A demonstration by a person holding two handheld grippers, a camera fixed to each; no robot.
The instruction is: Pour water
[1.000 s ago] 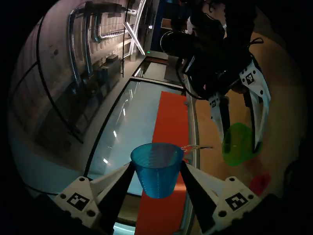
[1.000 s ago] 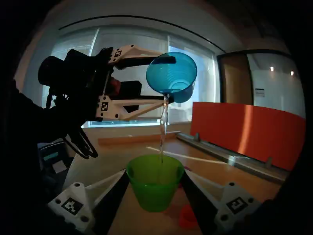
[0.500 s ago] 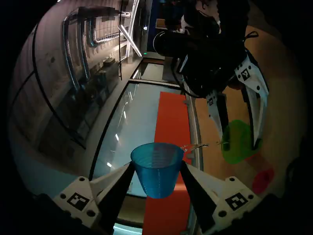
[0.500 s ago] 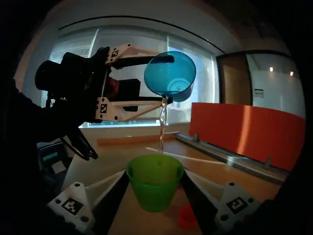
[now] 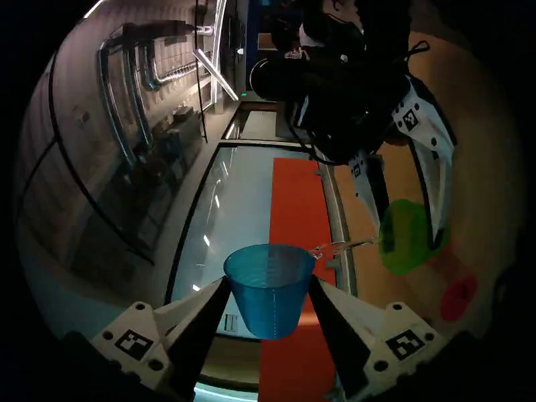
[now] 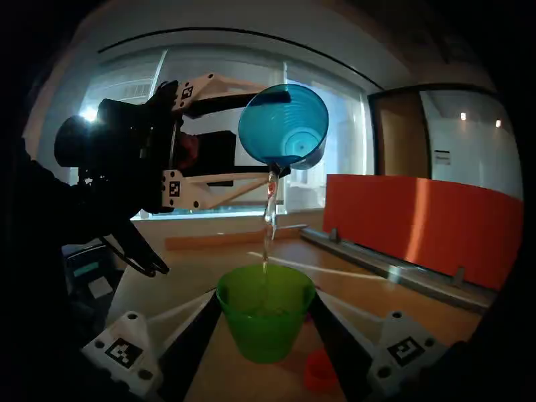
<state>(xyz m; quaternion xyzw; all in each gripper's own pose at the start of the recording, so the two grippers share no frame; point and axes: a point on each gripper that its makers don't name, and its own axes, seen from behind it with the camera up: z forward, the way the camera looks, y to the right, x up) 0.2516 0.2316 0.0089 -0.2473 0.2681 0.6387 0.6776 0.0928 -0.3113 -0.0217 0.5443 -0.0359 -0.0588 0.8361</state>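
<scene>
Blue cup (image 6: pixel 283 134) was tipped over the green cup (image 6: pixel 265 311), water going in

Left gripper (image 5: pixel 269 283) had both fingers clamped on the blue cup's sides, holding it tilted above the green one, with a thin water stream (image 6: pixel 269 214) dropping from its rim into it. Right gripper (image 6: pixel 265 296) squeezed the green cup upright over the wooden table (image 6: pixel 221 268), in from the edge with the orange panel (image 6: pixel 429 221). A red cap (image 6: pixel 316 370) sat just beside it.

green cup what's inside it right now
A thin stream of water falls from the tilted blue cup into the green cup. Water seems to be pooling inside; its level is hard to judge through the tinted wall.
</scene>
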